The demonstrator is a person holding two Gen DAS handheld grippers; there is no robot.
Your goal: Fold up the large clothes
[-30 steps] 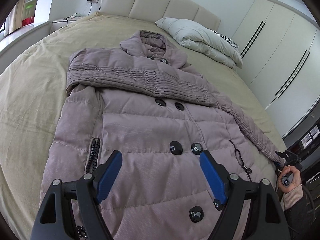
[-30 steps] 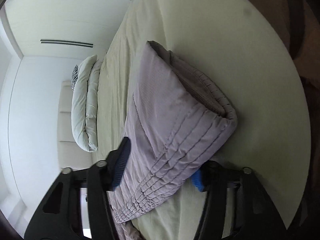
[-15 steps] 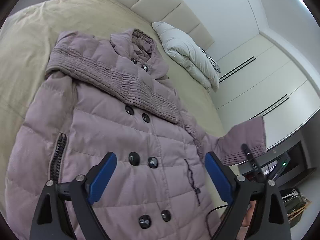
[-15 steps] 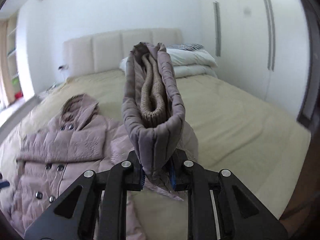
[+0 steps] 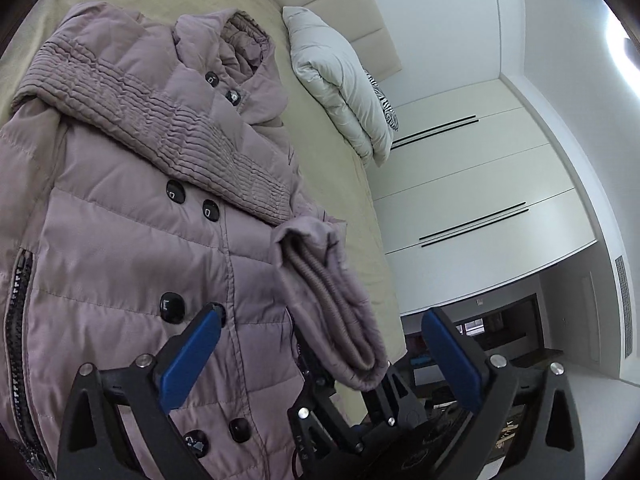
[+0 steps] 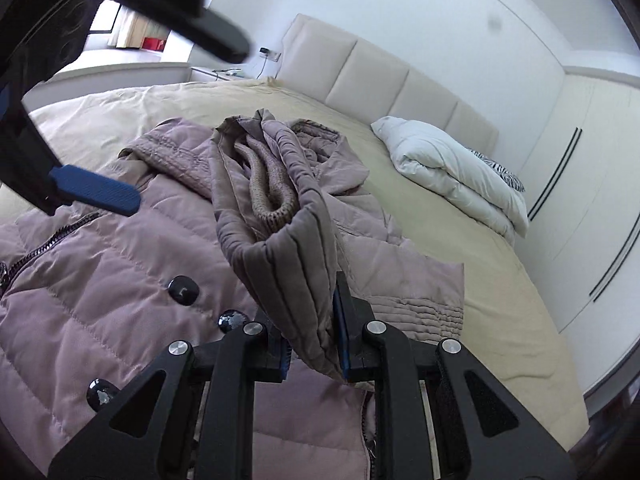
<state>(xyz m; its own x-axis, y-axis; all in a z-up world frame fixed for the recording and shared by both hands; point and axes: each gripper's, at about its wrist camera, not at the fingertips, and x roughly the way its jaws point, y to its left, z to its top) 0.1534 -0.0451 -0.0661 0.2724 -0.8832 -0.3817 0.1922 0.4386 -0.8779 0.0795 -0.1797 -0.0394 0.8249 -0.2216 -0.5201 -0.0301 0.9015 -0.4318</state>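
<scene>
A quilted mauve coat lies face up on the bed, its padded panels stitched in broad horizontal bands, with glossy black buttons in two columns down the front and a dark zipper at about 9 o'clock in the left wrist view. One sleeve, ribbed with fine gathered pleats, is folded across the chest. The hood points toward 12 o'clock, near the padded cream headboard.

The right hand-held gripper is clamped on the cuff of the other sleeve, lifting it above the coat's front; the cuff opens toward the camera, showing a knitted tan inner band coiled inside the smooth outer shell. In the left wrist view the same raised cuff hangs at about 5 o'clock of the coat.

The left hand-held gripper is opening, its blue ridged pads wide apart with nothing pressed between them, the lifted cuff and the right tool just ahead of it.

A puffy white folded duvet rests at 2 o'clock on the beige sheet, a zebra-patterned pillow behind it. Flat white wardrobe doors with slim black handles stand beside the bed.
</scene>
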